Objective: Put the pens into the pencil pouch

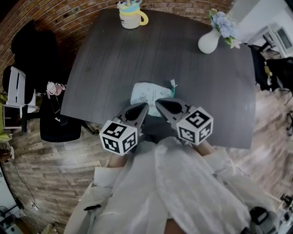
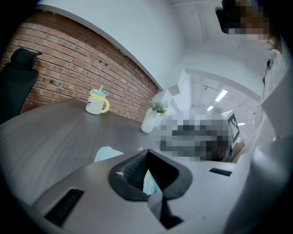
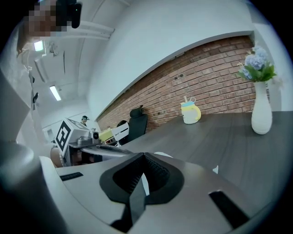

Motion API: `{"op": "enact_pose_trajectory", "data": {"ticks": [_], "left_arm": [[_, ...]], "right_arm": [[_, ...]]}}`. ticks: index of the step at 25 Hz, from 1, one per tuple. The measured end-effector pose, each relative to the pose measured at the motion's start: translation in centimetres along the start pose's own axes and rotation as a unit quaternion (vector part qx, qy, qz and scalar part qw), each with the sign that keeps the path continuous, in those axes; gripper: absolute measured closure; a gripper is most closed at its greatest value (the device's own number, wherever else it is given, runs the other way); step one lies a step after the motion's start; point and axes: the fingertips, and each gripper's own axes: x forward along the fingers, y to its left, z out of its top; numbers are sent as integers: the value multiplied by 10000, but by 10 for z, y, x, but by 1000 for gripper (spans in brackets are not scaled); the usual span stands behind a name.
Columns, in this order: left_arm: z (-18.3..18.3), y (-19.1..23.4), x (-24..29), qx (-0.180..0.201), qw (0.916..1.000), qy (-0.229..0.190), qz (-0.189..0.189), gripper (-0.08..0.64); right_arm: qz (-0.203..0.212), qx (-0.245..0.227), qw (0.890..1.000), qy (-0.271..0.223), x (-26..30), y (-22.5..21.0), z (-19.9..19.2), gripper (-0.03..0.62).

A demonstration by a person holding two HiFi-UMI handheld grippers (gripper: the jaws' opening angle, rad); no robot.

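left tool (image 2: pixel 147 155): clenched on the pencil pouch (image 1: pixel 147 95), with pale teal fabric pinched between the pads.
right tool (image 3: pixel 144 157): clenched too. A white sliver of pouch fabric shows between its pads, so I read it as gripping the same pouch.
pouch: lies flat on the tabletop (image 1: pixel 192 82) at the near edge, with both tools on its near side (left tool beside the right, tips almost touching).
pouch mouth: can't tell if it's unzipped. A green tab sits at the far right corner.
pens (image 1: pixel 129 4): what look like pens stand in the yellow-handled mug (image 1: pixel 132 18) at the far edge, well apart from the pouch.
vase (image 1: pixel 209 42): white with blue flowers, far right, not in the way.
progress: 0 pens in the pouch as far as I can see.
step in hand: probably opening or spreading the pouch with the 2 tools.
left to do: get the mouth open, fetch the pens from the mug, drop them in.
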Motion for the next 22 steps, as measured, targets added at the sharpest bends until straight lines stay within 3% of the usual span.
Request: {"op": "enact_pose_trajectory", "data": {"ticks": [10, 17, 22], "left_arm": [[-2, 1, -2, -15, 10000, 23, -66, 555], [-6, 0, -1, -103, 9999, 60, -103, 555], [-7, 4, 2, -168, 9998, 89, -52, 554]], "right_arm": [[195, -562, 9978, 292, 4, 5, 13, 586], [303, -1024, 9911, 790, 3, 8, 2, 587], [235, -1067, 9894, 958, 3, 7, -8, 586]]}}
